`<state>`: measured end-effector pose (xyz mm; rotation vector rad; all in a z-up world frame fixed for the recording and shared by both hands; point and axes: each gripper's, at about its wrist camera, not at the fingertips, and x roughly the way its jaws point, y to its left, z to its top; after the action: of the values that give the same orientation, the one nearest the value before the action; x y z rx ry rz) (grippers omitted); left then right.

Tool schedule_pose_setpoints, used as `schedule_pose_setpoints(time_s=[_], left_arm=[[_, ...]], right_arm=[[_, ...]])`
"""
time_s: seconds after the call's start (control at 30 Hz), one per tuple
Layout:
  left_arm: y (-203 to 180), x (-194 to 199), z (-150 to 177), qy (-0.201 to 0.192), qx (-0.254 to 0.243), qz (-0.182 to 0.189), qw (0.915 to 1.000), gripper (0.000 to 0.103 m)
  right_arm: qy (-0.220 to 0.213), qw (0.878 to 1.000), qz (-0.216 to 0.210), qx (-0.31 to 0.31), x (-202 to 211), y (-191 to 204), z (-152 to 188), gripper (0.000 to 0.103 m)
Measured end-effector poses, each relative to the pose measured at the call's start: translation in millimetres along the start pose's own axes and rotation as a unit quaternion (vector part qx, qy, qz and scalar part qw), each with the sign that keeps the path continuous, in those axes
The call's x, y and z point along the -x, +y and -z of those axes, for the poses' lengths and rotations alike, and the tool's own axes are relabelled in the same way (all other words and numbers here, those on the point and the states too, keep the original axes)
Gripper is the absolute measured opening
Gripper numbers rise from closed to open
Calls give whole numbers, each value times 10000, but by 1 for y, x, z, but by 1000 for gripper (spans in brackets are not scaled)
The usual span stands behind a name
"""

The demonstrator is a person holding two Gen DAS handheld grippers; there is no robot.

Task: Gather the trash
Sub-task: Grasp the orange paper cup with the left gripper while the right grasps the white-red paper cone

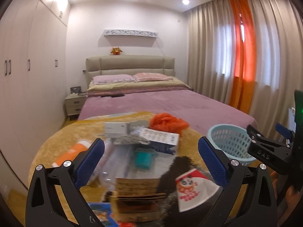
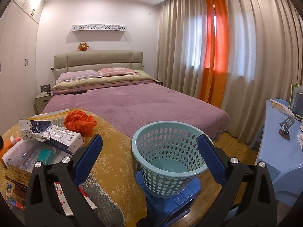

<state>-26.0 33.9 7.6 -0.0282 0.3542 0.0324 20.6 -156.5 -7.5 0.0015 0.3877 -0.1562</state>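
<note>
A heap of trash lies on the yellow blanket [image 1: 56,138] at the foot of the bed. It holds a crumpled orange plastic bag [image 1: 168,123], a white and blue carton [image 1: 164,141], an orange tube [image 1: 72,151], a teal item [image 1: 144,158], a cardboard box [image 1: 138,187] and a red and white panda packet [image 1: 193,189]. My left gripper [image 1: 151,141] hangs open just above the heap, holding nothing. An empty light blue basket [image 2: 170,157] stands on a blue stool [image 2: 170,204]. My right gripper [image 2: 150,138] is open, its fingers on either side of the basket's near rim.
The purple bed [image 2: 132,104] stretches away behind the heap. A blue desk [image 2: 280,141] with books stands at the right, curtains [image 2: 255,56] behind it. A nightstand [image 1: 74,104] and white wardrobes [image 1: 28,75] line the left. Wooden floor shows beside the stool.
</note>
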Motion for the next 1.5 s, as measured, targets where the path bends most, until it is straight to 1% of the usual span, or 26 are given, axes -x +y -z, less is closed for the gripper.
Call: schedule_pose_setpoints(time_s=[0.03, 0.07, 0.1, 0.13, 0.17, 0.2, 0.23, 0.3, 0.4, 0.47, 0.6, 0.67, 0.7, 0.77, 0.87, 0.9, 0.93, 1.0, 1.03, 1.1, 1.2, 1.23, 1.3, 1.33, 1.4, 1.5], left_arm=[[7, 1, -2, -2, 24, -65, 10000, 96], [18, 4, -5, -8, 58, -180, 9998, 96], [25, 5, -7, -10, 92, -260, 9996, 96], [35, 6, -9, -4, 159, -382, 9991, 96], [50, 8, -11, 37, 280, -481, 9984, 96], [60, 8, -12, 78, 352, -474, 9982, 96], [76, 9, -12, 177, 498, -487, 9974, 96], [98, 12, -10, 263, 676, -581, 9957, 96], [122, 15, -1, 410, 754, -762, 9934, 96], [136, 15, 9, 607, 770, -817, 9918, 96], [150, 12, 32, 1025, 914, -616, 9886, 96], [153, 3, 46, 1277, 1001, -448, 9857, 96], [154, 0, 51, 1351, 1033, -411, 9846, 96], [160, -6, 60, 1461, 1087, -470, 9822, 95], [169, -14, 56, 1412, 1142, -514, 9820, 94], [174, -18, 52, 1379, 1159, -539, 9822, 94], [176, -20, 49, 1359, 1162, -548, 9824, 95], [184, -34, 39, 1387, 1068, -595, 9828, 95], [188, -45, 34, 1426, 914, -625, 9836, 95], [195, -61, 31, 1547, 781, -601, 9830, 95], [210, -84, 34, 1830, 844, -453, 9784, 94], [212, -87, 35, 1875, 867, -466, 9773, 93], [216, -95, 38, 2007, 856, -563, 9743, 88], [217, -99, 40, 2027, 843, -562, 9740, 88], [216, -105, 40, 2079, 841, -425, 9736, 88], [210, -115, 40, 2164, 730, -374, 9728, 87]], right_arm=[[18, 10000, -65, 22, 0, 2, 0, 85], [50, 9998, -172, 55, -1, 5, 1, 82], [89, 9995, -276, 79, -1, 8, 1, 76], [136, 9990, -402, 103, -2, 11, 2, 67], [176, 9984, -513, 133, -2, 15, 3, 64], [207, 9976, -646, 171, -2, 20, 5, 59], [226, 9968, -741, 202, -2, 24, 6, 55], [295, 9940, -1015, 263, -2, 34, 10, 55], [433, 9887, -1382, 382, -2, 49, 19, 55], [530, 9846, -1594, 491, -3, 59, 28, 55], [724, 9782, -1811, 709, -5, 75, 45, 55], [881, 9747, -1917, 736, -9, 79, 54, 59], [946, 9741, -1908, 768, -13, 80, 56, 63], [1027, 9733, -1873, 836, -16, 82, 61, 63], [1104, 9722, -1865, 884, -20, 83, 65, 65], [1136, 9710, -1920, 858, -22, 83, 66, 68], [1174, 9696, -1979, 829, -23, 82, 66, 74], [1276, 9659, -2113, 779, -26, 79, 65, 78], [1324, 9643, -2159, 776, -28, 79, 66, 78], [1412, 9607, -2264, 762, -31, 79, 68, 80], [1501, 9567, -2370, 780, -34, 81, 69, 83], [1523, 9557, -2378, 833, -34, 83, 69, 85], [1581, 9531, -2424, 888, -38, 87, 69, 86], [1628, 9513, -2465, 882, -40, 89, 70, 86], [1783, 9464, -2570, 807, -45, 91, 73, 87], [1966, 9394, -2757, 543, -53, 89, 77, 88]])
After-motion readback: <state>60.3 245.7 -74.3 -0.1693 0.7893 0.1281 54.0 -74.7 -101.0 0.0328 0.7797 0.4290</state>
